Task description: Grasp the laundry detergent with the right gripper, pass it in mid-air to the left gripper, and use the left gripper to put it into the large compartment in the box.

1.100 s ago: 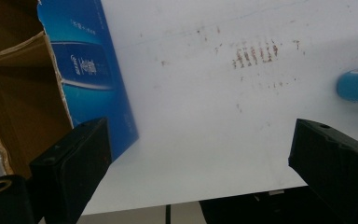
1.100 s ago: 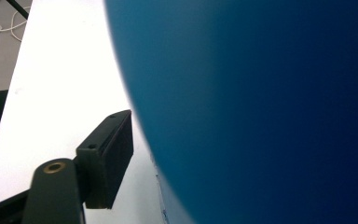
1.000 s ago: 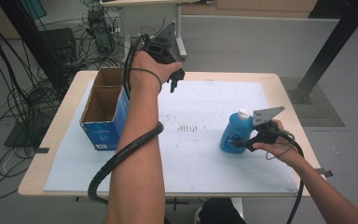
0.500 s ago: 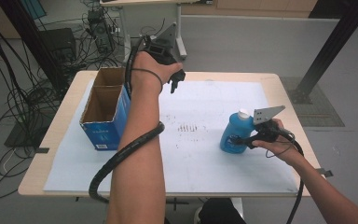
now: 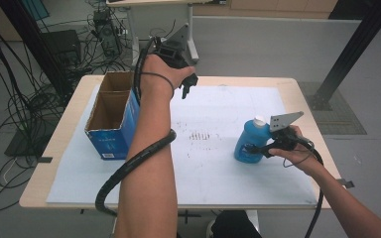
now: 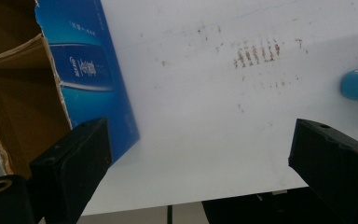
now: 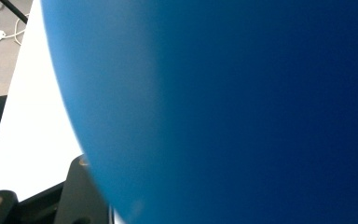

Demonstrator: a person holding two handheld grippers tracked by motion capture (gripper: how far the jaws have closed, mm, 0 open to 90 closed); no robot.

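A blue bottle with a white cap stands on the right of the white sheet. My right gripper comes in from the right at the bottle's lower body. Its jaws have just been closing with the bottle between them and now press on it. In the right gripper view the bottle sits hard against a black jaw at the lower left. My left gripper hangs open in the air above the table's far side, beside the open cardboard box. Nothing is between its jaws.
The box has blue outer walls and a brown inside, and stands at the table's left. Faint brown marks stain the sheet's middle. Cables and equipment lie on the floor at the far left. A black post rises at the far right.
The right gripper's jaws have drawn in against the blue bottle. Both hands stay in place, and the bottle has not moved.
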